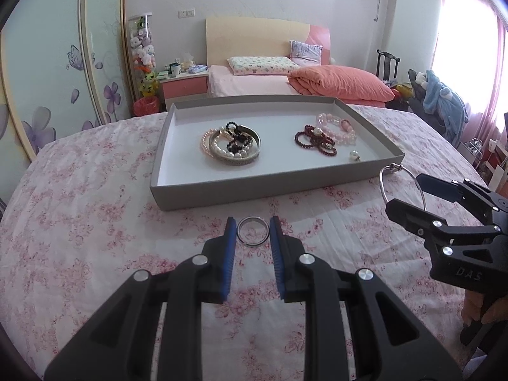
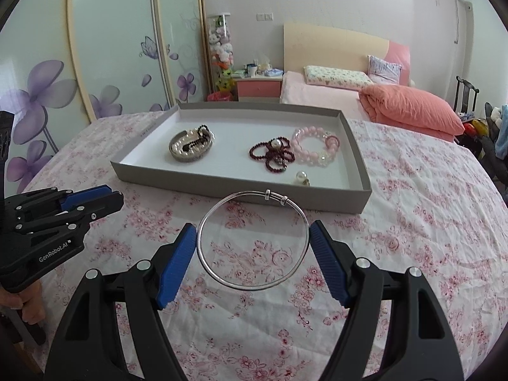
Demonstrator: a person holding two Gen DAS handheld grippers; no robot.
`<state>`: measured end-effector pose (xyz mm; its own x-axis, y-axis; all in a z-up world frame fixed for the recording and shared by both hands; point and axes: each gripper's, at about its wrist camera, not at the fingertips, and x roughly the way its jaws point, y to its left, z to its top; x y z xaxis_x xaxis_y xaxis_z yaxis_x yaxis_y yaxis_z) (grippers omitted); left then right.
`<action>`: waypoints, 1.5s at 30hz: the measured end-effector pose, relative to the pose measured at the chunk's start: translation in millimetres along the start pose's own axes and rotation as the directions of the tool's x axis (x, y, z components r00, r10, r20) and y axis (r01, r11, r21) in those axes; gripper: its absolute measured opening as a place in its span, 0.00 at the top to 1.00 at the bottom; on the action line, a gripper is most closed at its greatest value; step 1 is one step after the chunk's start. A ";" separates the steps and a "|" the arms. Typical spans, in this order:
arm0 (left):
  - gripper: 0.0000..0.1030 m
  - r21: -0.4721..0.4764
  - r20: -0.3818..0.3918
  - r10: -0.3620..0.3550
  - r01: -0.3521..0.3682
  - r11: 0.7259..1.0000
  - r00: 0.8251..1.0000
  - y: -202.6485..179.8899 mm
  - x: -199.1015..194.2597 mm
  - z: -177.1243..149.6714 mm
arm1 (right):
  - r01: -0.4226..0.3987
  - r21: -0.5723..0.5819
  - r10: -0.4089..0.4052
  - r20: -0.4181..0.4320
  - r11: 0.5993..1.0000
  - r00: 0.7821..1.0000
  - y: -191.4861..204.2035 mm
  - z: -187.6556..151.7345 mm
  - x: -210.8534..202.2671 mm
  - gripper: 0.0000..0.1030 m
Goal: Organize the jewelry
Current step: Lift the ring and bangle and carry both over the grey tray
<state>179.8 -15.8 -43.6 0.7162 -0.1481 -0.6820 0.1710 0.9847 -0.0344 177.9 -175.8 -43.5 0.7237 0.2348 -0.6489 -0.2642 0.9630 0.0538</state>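
Carrying step: my left gripper (image 1: pixel 253 234) is pinching a small silver ring (image 1: pixel 252 231) between its pads, and my right gripper (image 2: pixel 253 247) is clamping a thin silver bangle (image 2: pixel 252 241) across its width. Both are hanging over the floral bedspread (image 1: pixel 95 222), short of the grey tray (image 1: pixel 254 195) at 12 o'clock. Next, I judge, comes lifting both over the near wall. The tray is holding a bangle-and-pearl pile (image 1: pixel 231 143) at 10 o'clock, with dark red beads (image 1: pixel 312 141), a pink bracelet (image 1: pixel 338 128) and a pearl earring (image 1: pixel 354 155) toward 2.

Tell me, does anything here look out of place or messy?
Nothing looks damaged or spilled. Two pieces are outside the grey tray: a small silver ring clamped in the left gripper and a thin silver bangle in the right gripper. Inside, bracelets lie tangled in two heaps.
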 end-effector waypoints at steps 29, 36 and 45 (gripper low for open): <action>0.79 -0.016 0.237 0.066 -0.064 0.998 0.969 -14.7 -26.8 64.5 | 0.078 0.033 -0.084 0.359 0.996 0.930 -2.9 62.7 -32.3 0.29; 0.79 -0.024 0.256 0.078 -0.075 0.997 0.963 -12.7 -14.1 83.1 | 0.091 0.043 -0.100 0.386 0.995 0.917 -8.0 78.7 -18.8 0.29; 0.79 -0.044 0.248 0.082 -0.073 0.996 0.965 -4.0 14.7 98.7 | 0.095 0.058 -0.110 0.355 0.994 0.928 -15.1 90.4 15.4 0.29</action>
<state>256.4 -30.9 18.6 0.8731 -0.0849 -0.4802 0.0878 0.9960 -0.0163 250.7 -174.7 14.2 0.9272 0.1594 -0.3389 -0.1566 0.9870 0.0358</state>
